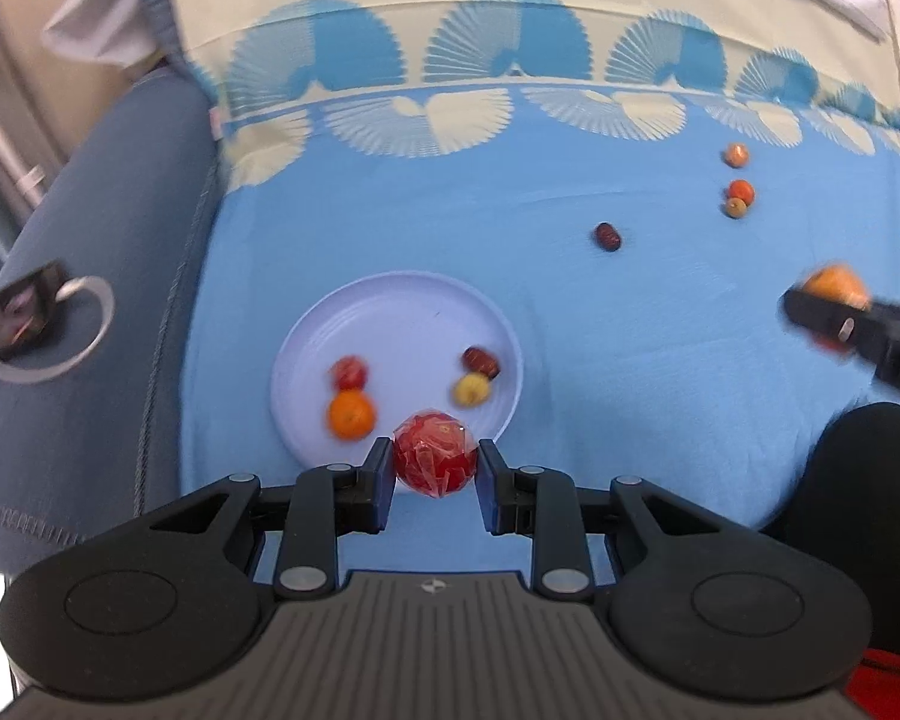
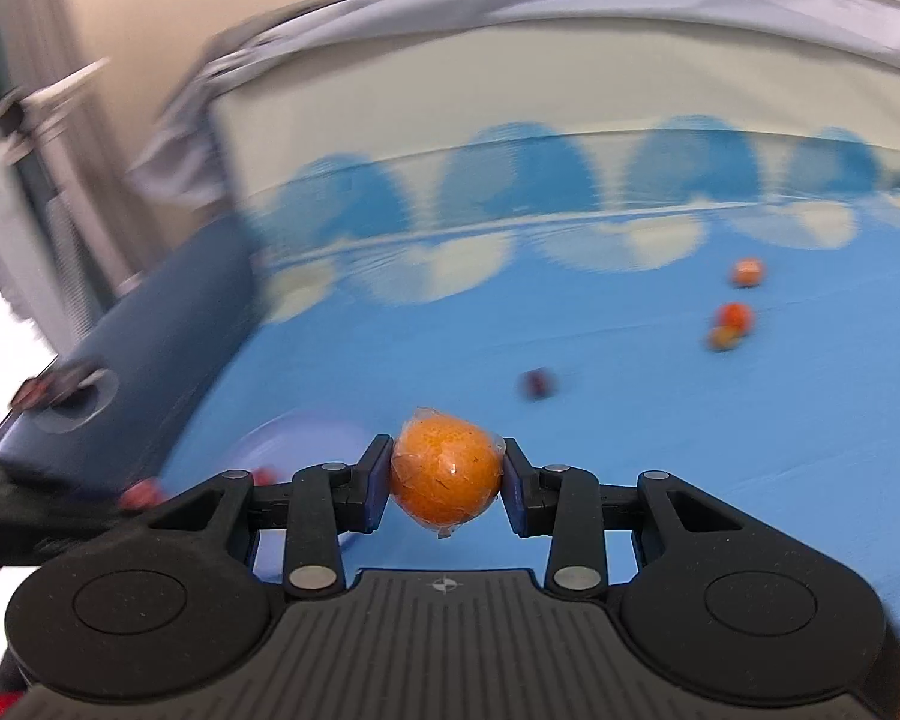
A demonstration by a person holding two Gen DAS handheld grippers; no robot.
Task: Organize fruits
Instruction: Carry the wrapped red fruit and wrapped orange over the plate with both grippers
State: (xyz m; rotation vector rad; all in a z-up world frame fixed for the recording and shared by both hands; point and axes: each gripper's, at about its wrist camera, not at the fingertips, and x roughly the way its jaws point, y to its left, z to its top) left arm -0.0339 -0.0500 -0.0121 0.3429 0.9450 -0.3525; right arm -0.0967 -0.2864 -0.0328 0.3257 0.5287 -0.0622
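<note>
Four fruits [image 1: 351,414] on plate [image 1: 390,312]

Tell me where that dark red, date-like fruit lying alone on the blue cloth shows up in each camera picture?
Left wrist view: the dark red fruit lies right of centre, above and right of the plate.
Right wrist view: it is a blur just right of centre, above the held orange.
Shared landmark: the small orange-red fruit up and right of it.

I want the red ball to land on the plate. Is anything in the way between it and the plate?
Nothing visible blocks it. The red fruit sits in the left gripper right at the plate near rim. Four fruits already lie there, but the plate's middle is bare.
</note>
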